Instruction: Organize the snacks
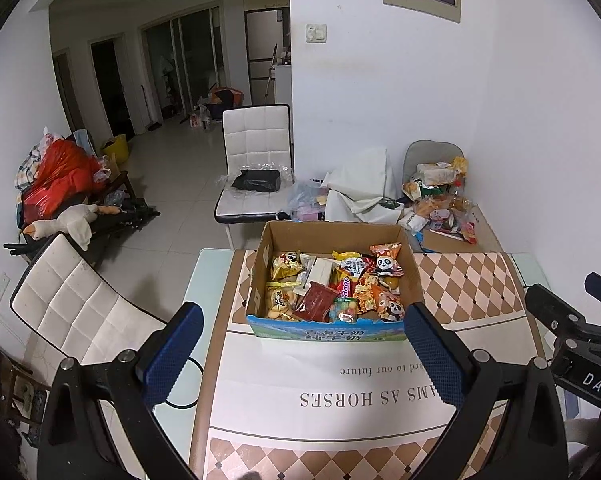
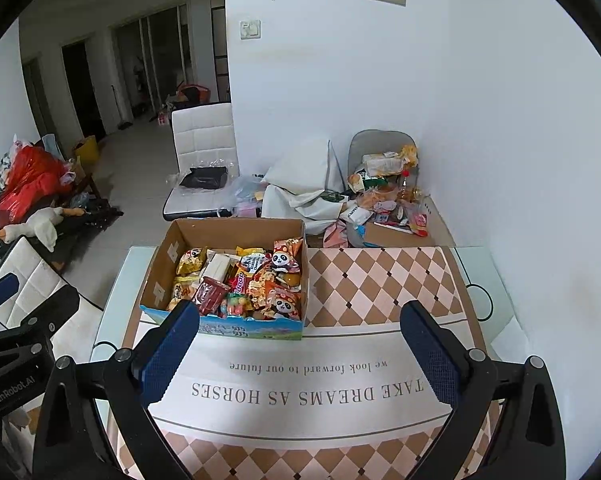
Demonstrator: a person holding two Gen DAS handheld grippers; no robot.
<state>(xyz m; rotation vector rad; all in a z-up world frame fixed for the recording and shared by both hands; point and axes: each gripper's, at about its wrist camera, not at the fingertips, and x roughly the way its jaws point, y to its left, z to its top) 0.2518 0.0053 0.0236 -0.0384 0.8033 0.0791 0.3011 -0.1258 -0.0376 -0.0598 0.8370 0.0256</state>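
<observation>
Both hand-held grippers, left [image 1: 303, 354] and right [image 2: 299, 354], hover spread and empty; snacks [image 1: 336, 286] fill the box [image 1: 414, 280], so sorting may be starting or done.

- We see white walls [image 1: 400, 100] and a pale tiled floor [image 1: 180, 168].
- We see two white padded chairs [image 1: 256, 148], one beside the checkered surface [image 2: 372, 280].
</observation>
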